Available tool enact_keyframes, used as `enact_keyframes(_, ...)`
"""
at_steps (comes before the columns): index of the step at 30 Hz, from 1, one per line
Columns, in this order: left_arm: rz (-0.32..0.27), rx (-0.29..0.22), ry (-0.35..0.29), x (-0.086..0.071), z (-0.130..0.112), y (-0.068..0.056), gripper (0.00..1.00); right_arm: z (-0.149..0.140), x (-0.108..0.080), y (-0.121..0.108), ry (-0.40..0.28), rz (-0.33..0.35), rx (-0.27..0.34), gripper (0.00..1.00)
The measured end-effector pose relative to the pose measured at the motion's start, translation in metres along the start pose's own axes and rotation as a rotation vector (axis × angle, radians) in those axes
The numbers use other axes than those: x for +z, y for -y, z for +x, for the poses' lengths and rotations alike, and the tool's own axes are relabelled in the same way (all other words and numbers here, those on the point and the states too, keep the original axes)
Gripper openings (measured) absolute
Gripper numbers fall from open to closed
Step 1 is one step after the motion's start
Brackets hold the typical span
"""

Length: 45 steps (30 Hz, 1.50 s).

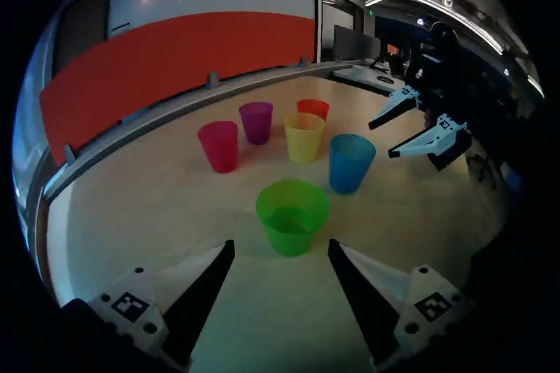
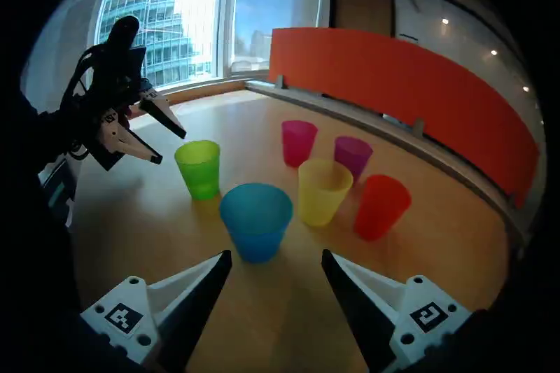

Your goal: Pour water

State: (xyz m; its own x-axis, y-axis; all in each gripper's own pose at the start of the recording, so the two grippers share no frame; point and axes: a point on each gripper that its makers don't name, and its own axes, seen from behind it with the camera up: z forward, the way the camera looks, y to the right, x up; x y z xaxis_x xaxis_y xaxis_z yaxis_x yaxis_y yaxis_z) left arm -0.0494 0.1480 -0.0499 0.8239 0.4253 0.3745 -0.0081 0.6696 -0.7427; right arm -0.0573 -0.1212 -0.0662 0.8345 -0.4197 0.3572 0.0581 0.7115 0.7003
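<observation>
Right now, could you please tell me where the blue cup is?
In the right gripper view, the blue cup stands just ahead of the right gripper, between the green cup and the yellow cup.

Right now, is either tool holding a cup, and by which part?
Nothing is held: the left tool and right tool are both open.

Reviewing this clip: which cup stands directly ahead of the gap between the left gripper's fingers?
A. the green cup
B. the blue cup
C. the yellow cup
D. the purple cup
A: in the left gripper view the green cup stands just beyond the open left gripper, centred between its fingers, while the blue cup stands farther back and to the right.
</observation>
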Motion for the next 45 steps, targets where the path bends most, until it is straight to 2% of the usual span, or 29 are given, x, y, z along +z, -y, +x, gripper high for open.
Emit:
enact_keyframes(8, 0.089, -0.034, -0.088, -0.019, 0.014, 0.01, 0.99, 0.013, -0.021, -0.017, -0.059, -0.081, 0.055, 1.0)
enact_keyframes(20, 0.262, -0.071, -0.259, -0.052, 0.042, 0.04, 1.0, 0.039, -0.035, -0.041, -0.171, -0.22, 0.135, 1.0)
enact_keyframes(31, 0.404, -0.099, -0.381, -0.073, 0.05, 0.061, 0.99, 0.043, -0.039, -0.07, -0.239, -0.403, 0.178, 1.0)
enact_keyframes(38, 0.535, -0.152, -0.447, -0.084, 0.05, 0.081, 0.99, 0.05, -0.045, -0.089, -0.313, -0.516, 0.213, 1.0)
enact_keyframes(45, 0.615, -0.2, -0.497, -0.094, 0.049, 0.091, 0.99, 0.056, -0.055, -0.101, -0.367, -0.606, 0.233, 1.0)
